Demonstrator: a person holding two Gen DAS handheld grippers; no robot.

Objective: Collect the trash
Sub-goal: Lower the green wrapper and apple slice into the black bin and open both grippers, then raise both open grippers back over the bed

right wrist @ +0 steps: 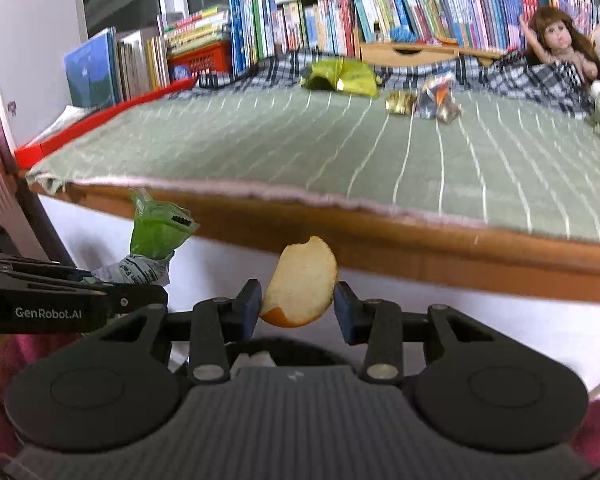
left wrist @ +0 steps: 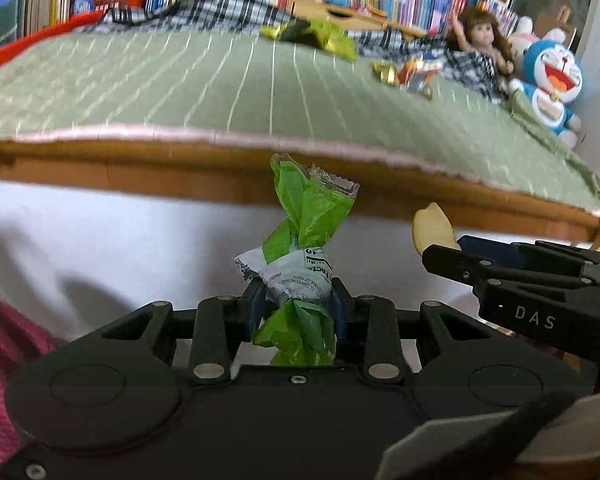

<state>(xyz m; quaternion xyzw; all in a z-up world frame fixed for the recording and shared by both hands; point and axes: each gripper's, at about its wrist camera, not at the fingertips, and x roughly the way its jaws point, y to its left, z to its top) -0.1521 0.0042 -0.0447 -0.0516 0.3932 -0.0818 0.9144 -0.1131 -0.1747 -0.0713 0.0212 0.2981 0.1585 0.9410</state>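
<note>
The left gripper [left wrist: 298, 304] is clamped on a twisted green-and-white wrapper [left wrist: 300, 248], its blue pads pressing the white printed middle while the green ends stick out above and below the jaws. Just to its right, the right gripper [right wrist: 296, 306] grips a piece of orange peel [right wrist: 300, 284] (pale pith facing the camera, an orange rind edge at the bottom), squeezed between its two blue pads. The two grippers sit side by side, each showing in the other's view: the right gripper [left wrist: 452, 258] and the left gripper [right wrist: 140, 292].

Both are held in front of the wooden edge of a bed [left wrist: 220, 178], below the level of the mattress. A green striped sheet [right wrist: 300, 152] covers the bed. More trash lies on it, well apart from the grippers: a crumpled yellow-green bag [right wrist: 340, 76] near a checked blanket [right wrist: 268, 70], and small shiny wrappers [right wrist: 424, 102] just beside it. A doll [left wrist: 482, 46] and a blue plush toy [left wrist: 552, 80] sit at the far right, with shelves of books [right wrist: 380, 16] behind.
</note>
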